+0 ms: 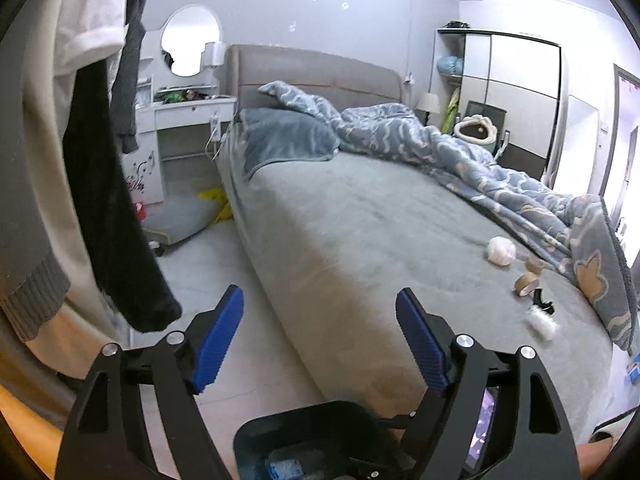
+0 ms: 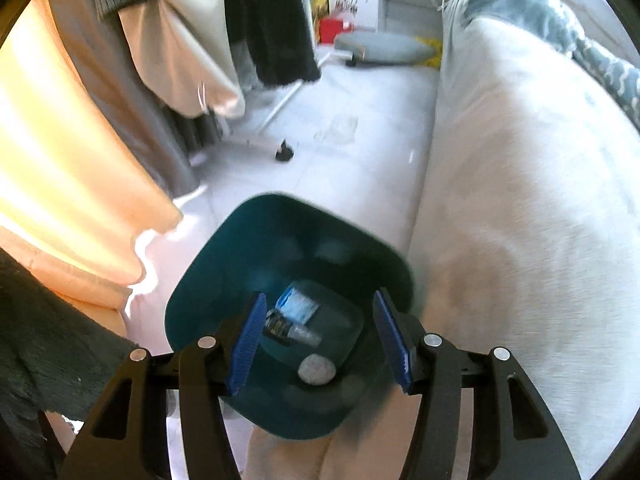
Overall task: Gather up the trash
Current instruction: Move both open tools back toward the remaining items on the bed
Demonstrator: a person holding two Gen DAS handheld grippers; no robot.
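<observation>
The left gripper [image 1: 320, 336] is standing wide with nothing between its blue pads [image 1: 218, 340], and it is looking over a grey bed [image 1: 360, 220]. On the bed, at about three o'clock from this gripper, several pieces of trash are lying near each other: a white crumpled paper ball [image 1: 501, 251], two brown tape rolls [image 1: 527, 282] just beside it, a small black object [image 1: 543, 303] and a white wad [image 1: 542, 322]. A rumpled blue duvet [image 1: 460, 152] is lying at about one o'clock, and a white dressing table [image 1: 192, 120] with a round mirror is standing at eleven o'clock. The right gripper [image 2: 320, 344] is pointing down over a dark teal trash bin [image 2: 224, 280] on the pale floor [image 2: 340, 120], with the bed edge at three o'clock. Its jaws are standing partly apart and they are holding nothing. Inside the bin a blue and white packet [image 2: 297, 304], a small dark bottle [image 2: 288, 330] and a grey crumpled ball [image 2: 316, 370] are lying at the bottom. An orange curtain [image 2: 60, 180] is hanging at nine o'clock, and dark clothes [image 2: 272, 20] are hanging at twelve o'clock.
</observation>
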